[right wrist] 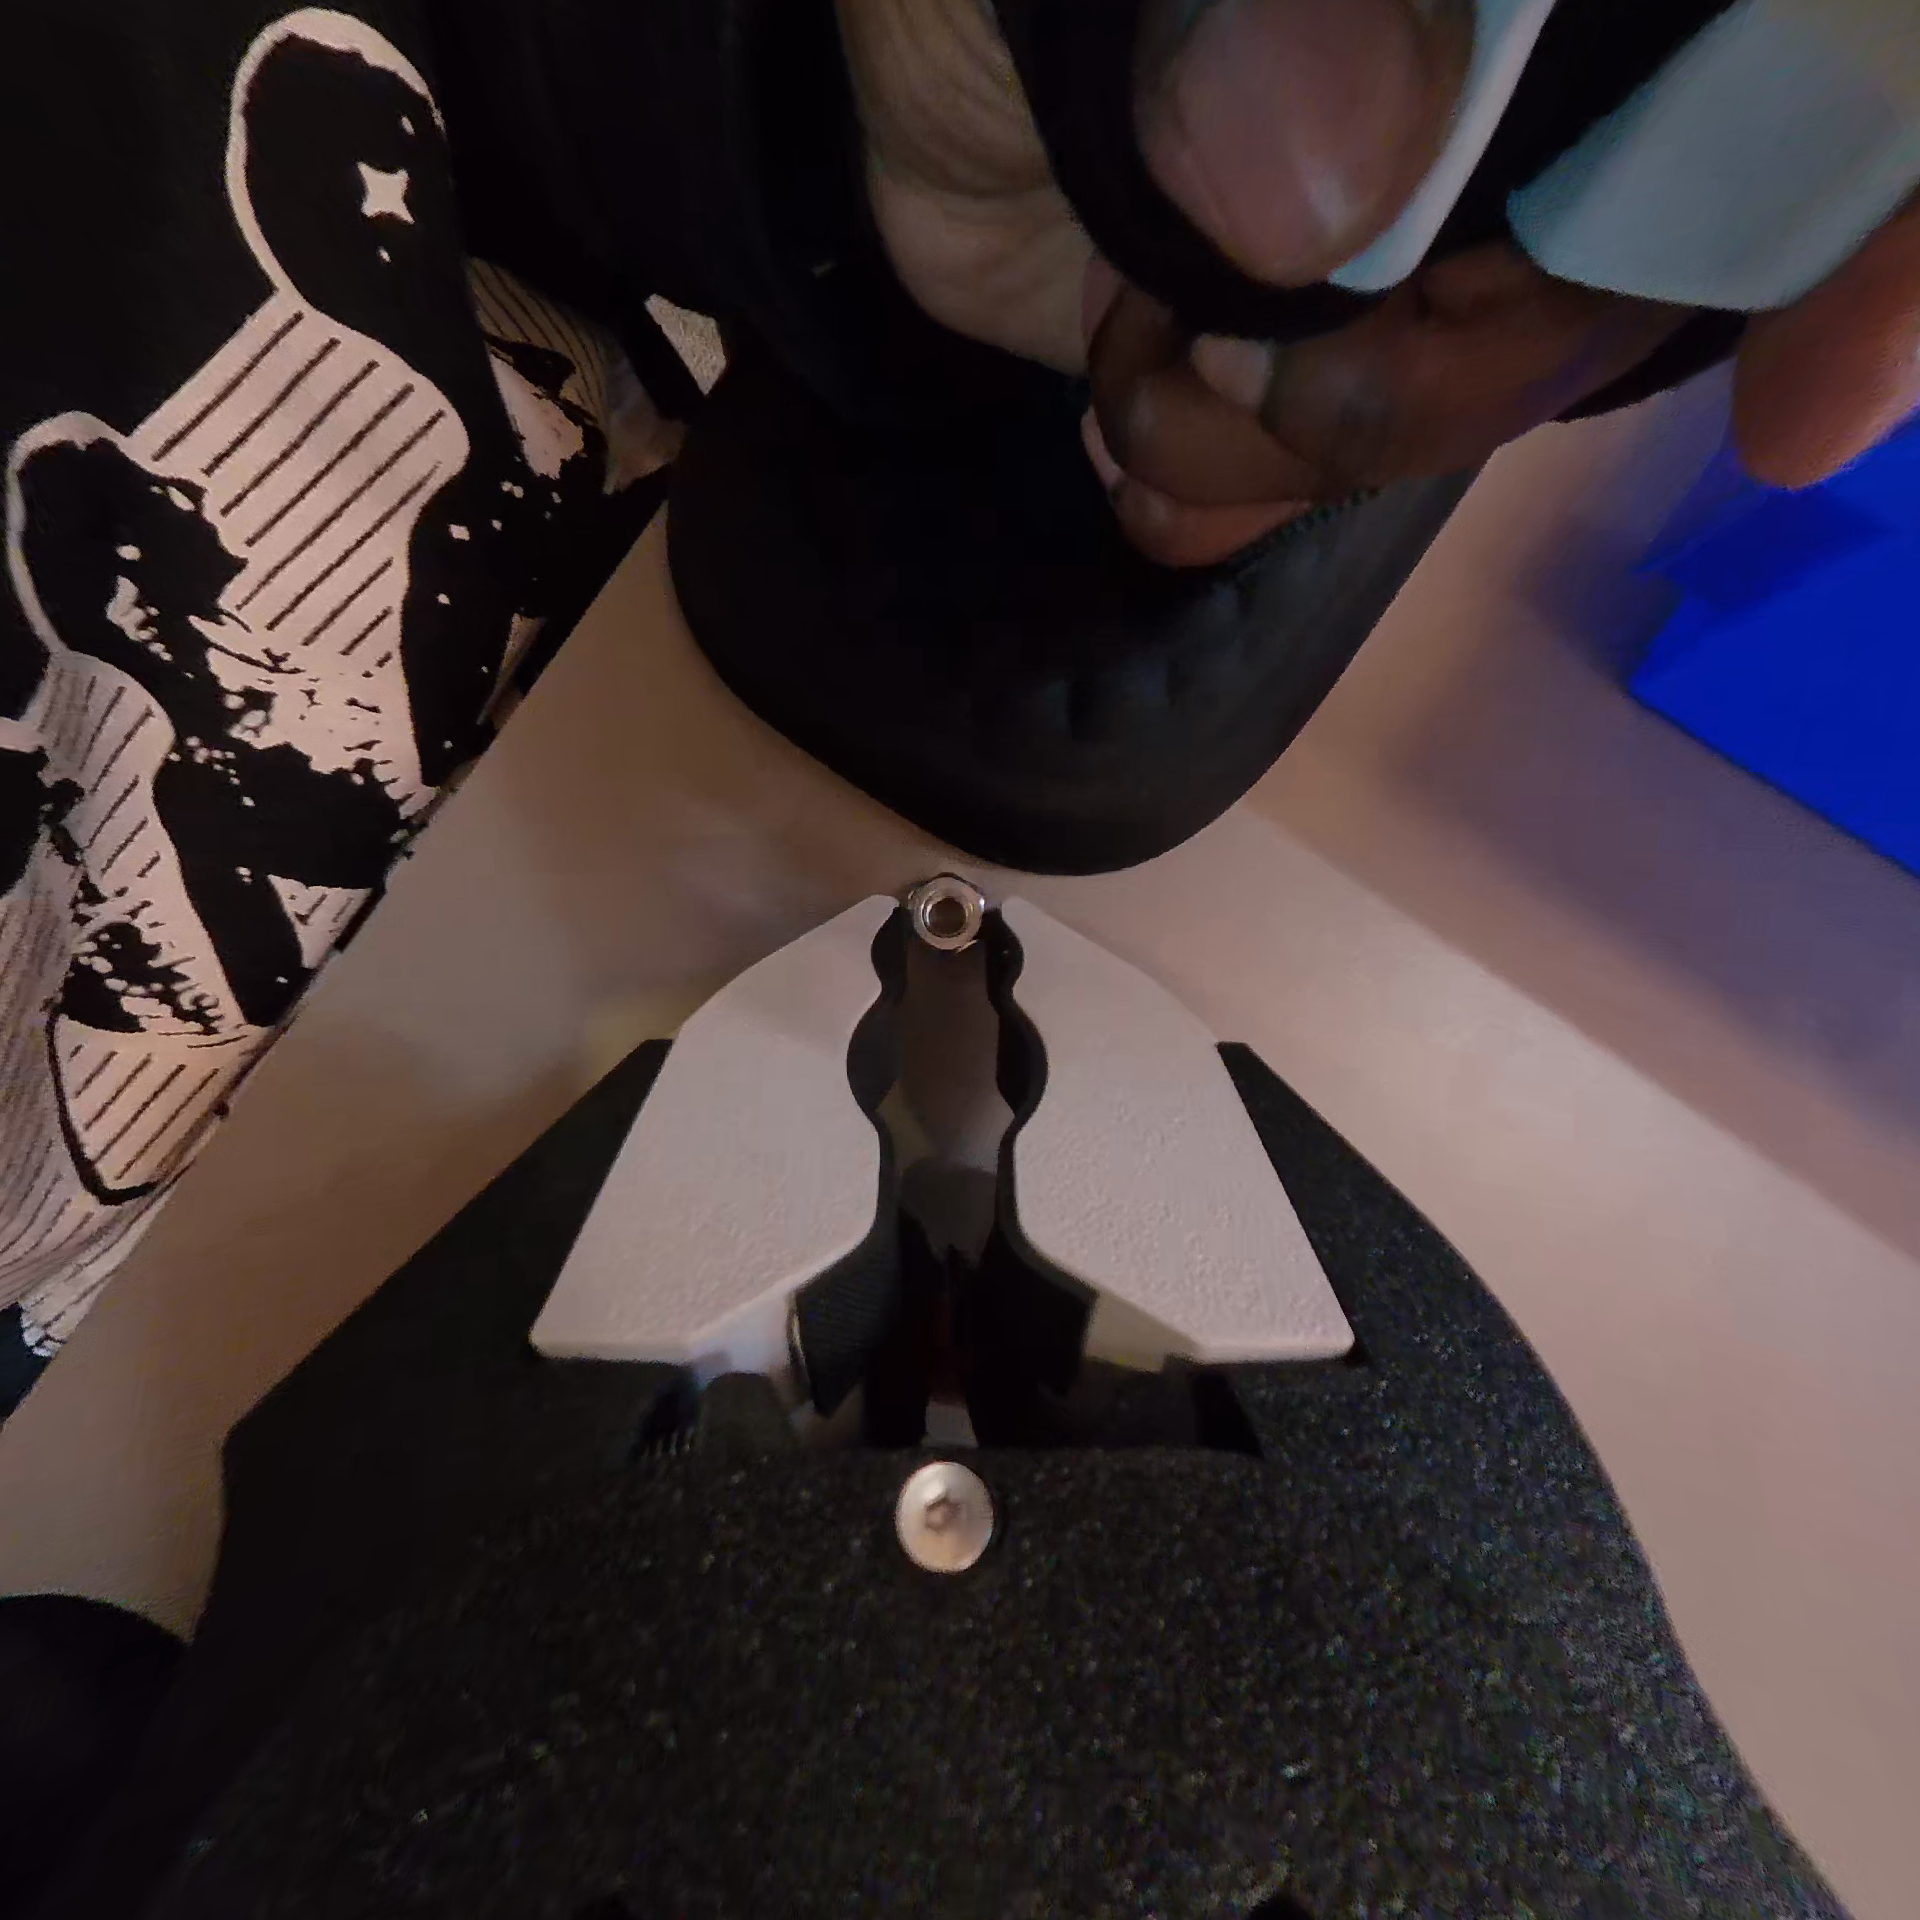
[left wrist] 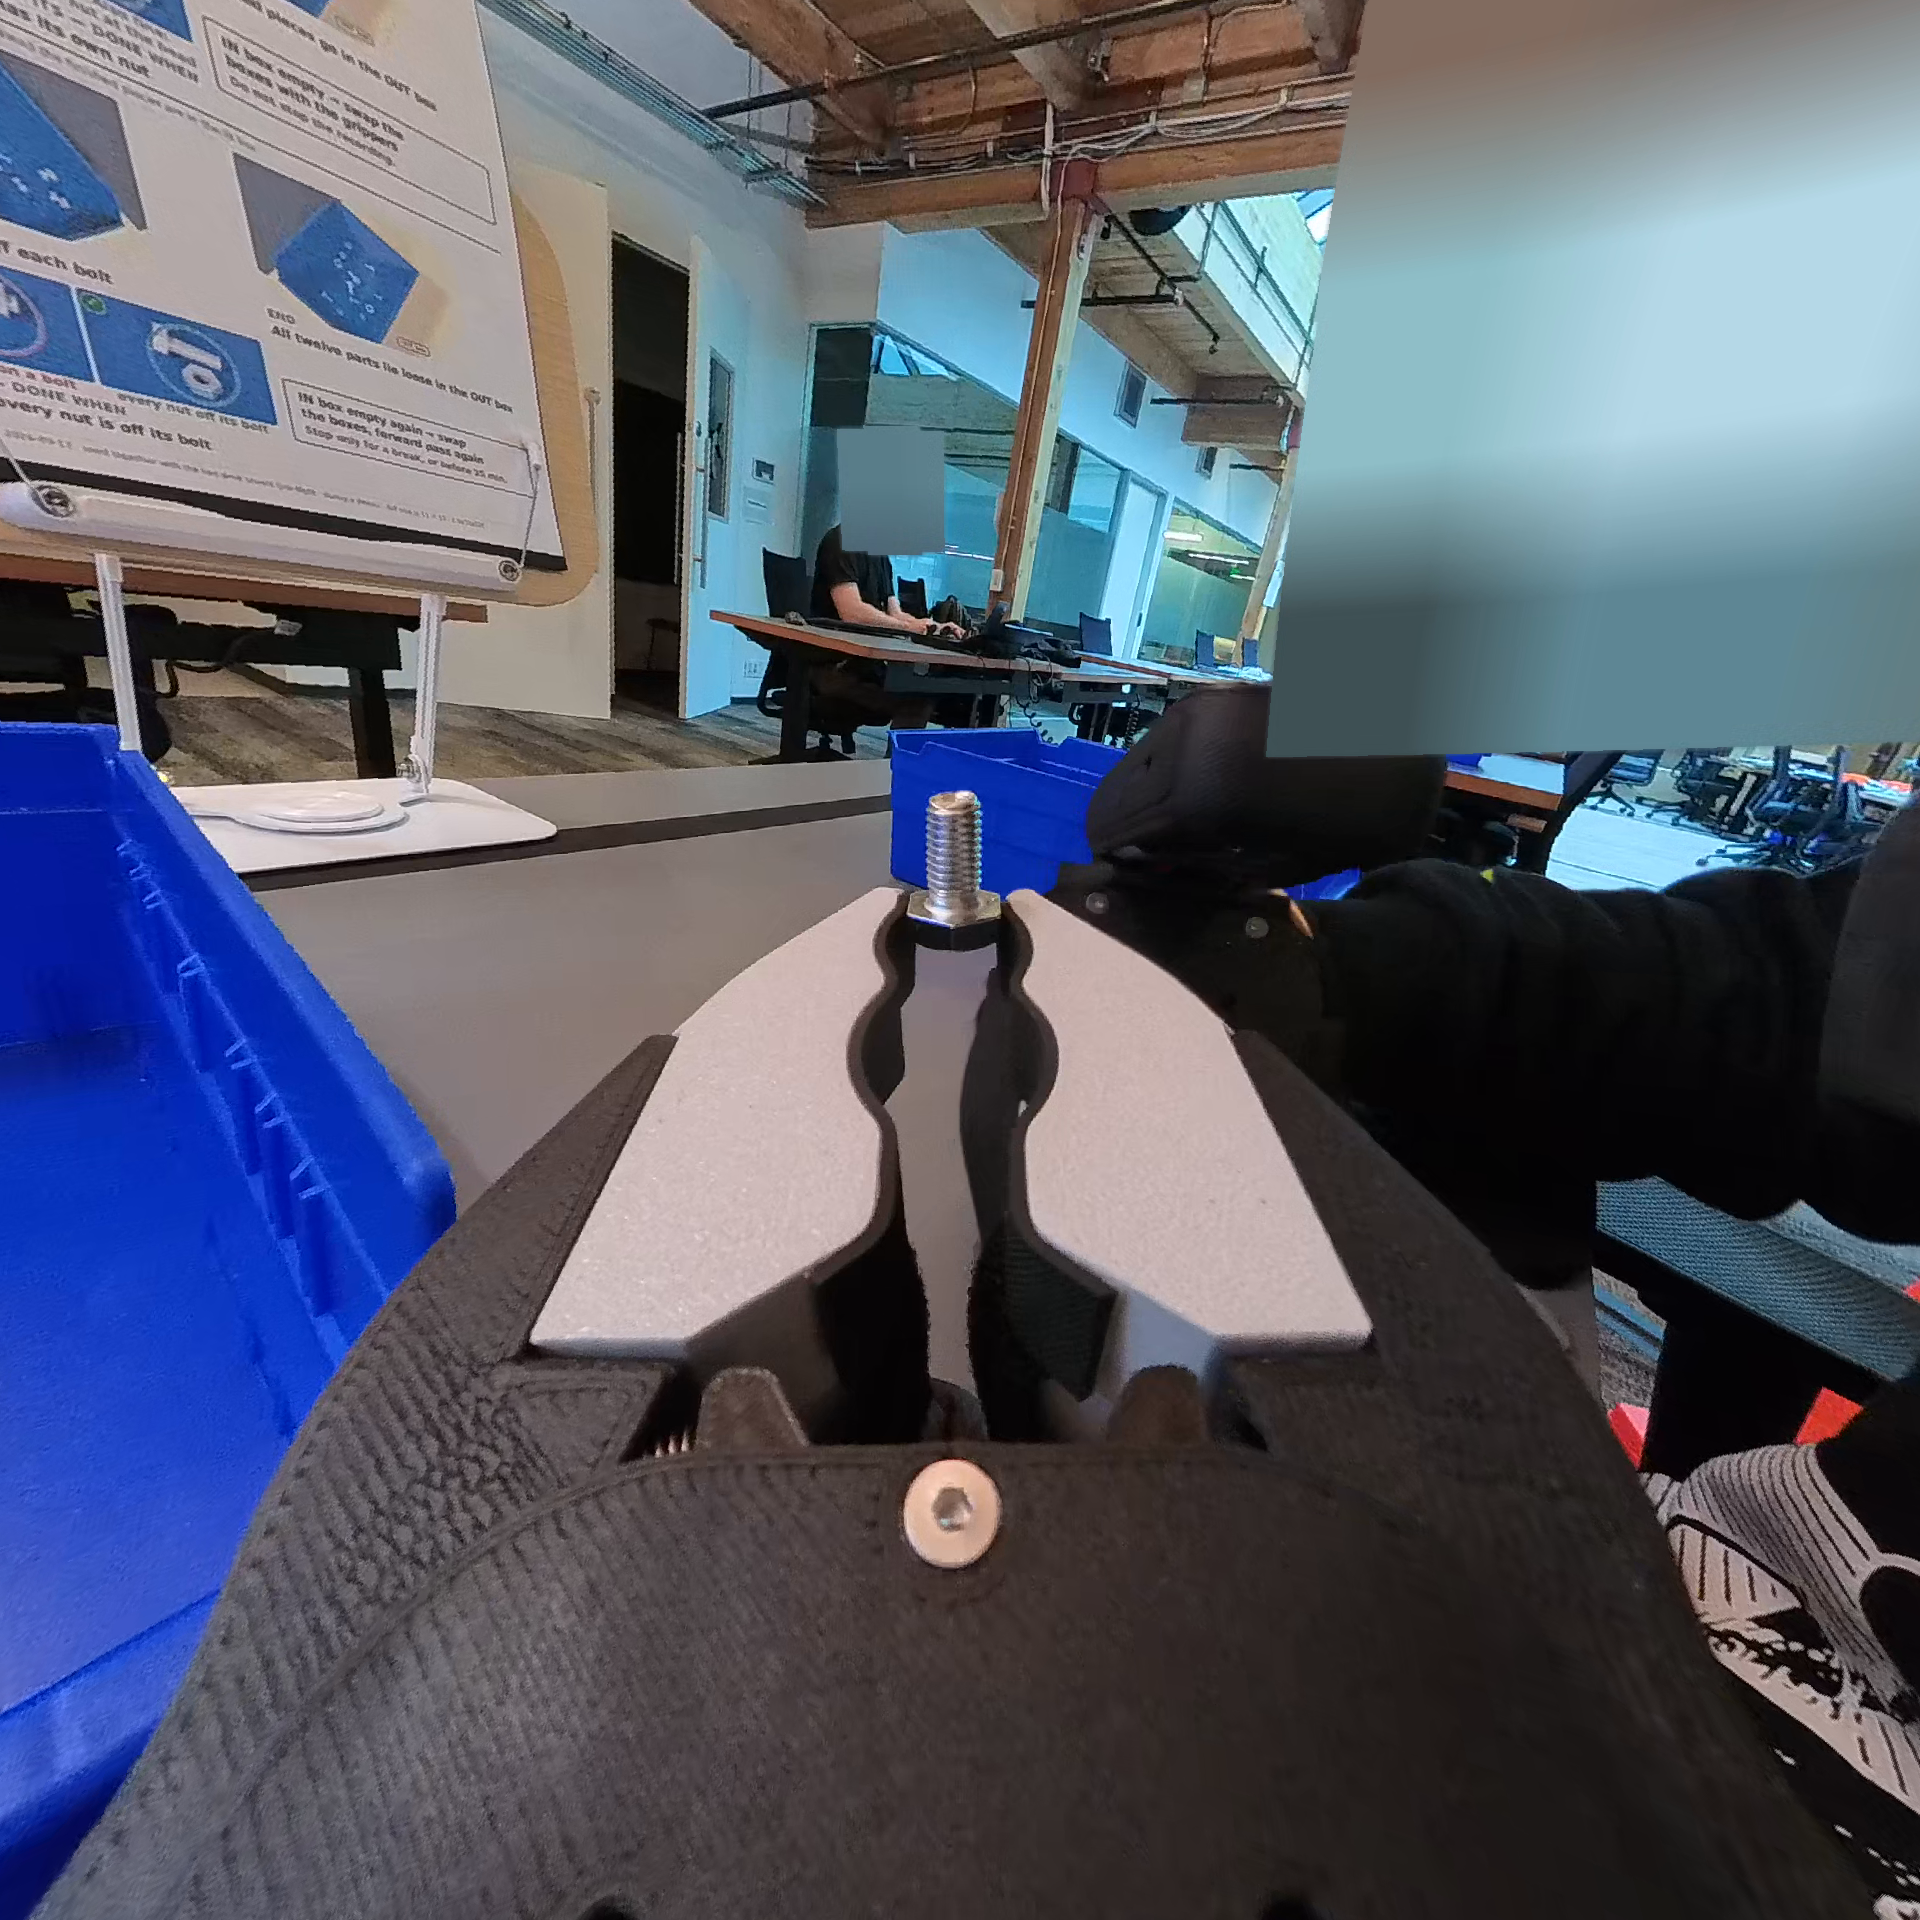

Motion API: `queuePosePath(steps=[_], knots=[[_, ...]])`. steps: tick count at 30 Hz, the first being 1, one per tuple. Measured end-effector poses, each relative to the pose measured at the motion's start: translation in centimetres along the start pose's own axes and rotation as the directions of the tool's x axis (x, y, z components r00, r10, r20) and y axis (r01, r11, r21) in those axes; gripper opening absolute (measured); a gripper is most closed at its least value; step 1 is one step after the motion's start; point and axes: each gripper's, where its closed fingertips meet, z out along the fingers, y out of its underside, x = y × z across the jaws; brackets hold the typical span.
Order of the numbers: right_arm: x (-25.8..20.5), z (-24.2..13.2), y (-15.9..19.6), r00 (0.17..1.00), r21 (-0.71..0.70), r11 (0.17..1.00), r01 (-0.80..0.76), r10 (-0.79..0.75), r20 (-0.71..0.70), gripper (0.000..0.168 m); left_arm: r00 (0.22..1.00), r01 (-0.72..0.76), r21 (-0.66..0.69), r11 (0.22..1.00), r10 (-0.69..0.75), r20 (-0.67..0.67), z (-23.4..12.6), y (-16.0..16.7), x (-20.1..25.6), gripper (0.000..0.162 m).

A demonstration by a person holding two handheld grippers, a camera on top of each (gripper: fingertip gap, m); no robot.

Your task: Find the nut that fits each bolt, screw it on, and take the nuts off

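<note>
In the left wrist view my left gripper (left wrist: 953, 920) is shut on the hex head of a silver bolt (left wrist: 953, 847). The threaded shaft stands upright above the fingertips. My right gripper's black body (left wrist: 1226, 831) shows just right of the bolt, held by a gloved hand. In the right wrist view my right gripper (right wrist: 943, 920) is shut on a small silver nut (right wrist: 943, 914), whose hole faces the camera. It points down at the table. The black body of the left gripper (right wrist: 987, 675) sits just beyond the nut, with a hand on it.
A blue bin (left wrist: 156, 1195) stands close on the left, and a second blue bin (left wrist: 987, 821) behind the bolt; a blue bin (right wrist: 1787, 665) also shows in the right wrist view. A white stand with an instruction sheet (left wrist: 260, 312) is at the back left. The table (left wrist: 571, 987) is grey. The grippers' ends are close to 15 cm from one another.
</note>
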Motion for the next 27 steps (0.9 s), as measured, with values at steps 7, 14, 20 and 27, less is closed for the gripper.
queuePosePath(steps=[7, 14, 20, 27], knots=[[-1.3, -5.3, -0.3, 0.985, 0.074, 0.991, -0.108, 0.117, -0.128, 0.015, 0.995, -0.059, -0.065, 0.996, 0.054, -0.083, 0.7, 0.9, 1.9, 0.015], [-4.0, -13.7, -1.3, 0.951, 0.143, 0.975, -0.169, 0.199, -0.238, 0.014, 0.951, -0.139, -0.216, 0.966, 0.070, -0.300, 2.3, 3.7, 7.0, 0.015], [-4.6, -15.6, -4.3, 0.969, 0.123, 0.990, -0.063, 0.090, -0.232, 0.014, 0.904, -0.210, -0.301, 0.930, 0.068, -0.423, 3.2, 5.8, 10.1, 0.015], [-4.6, -13.7, -5.7, 0.989, 0.095, 0.995, 0.021, -0.007, -0.146, 0.015, 0.873, -0.147, -0.231, 0.962, 0.016, -0.488, 3.0, 5.0, 11.3, 0.015]])
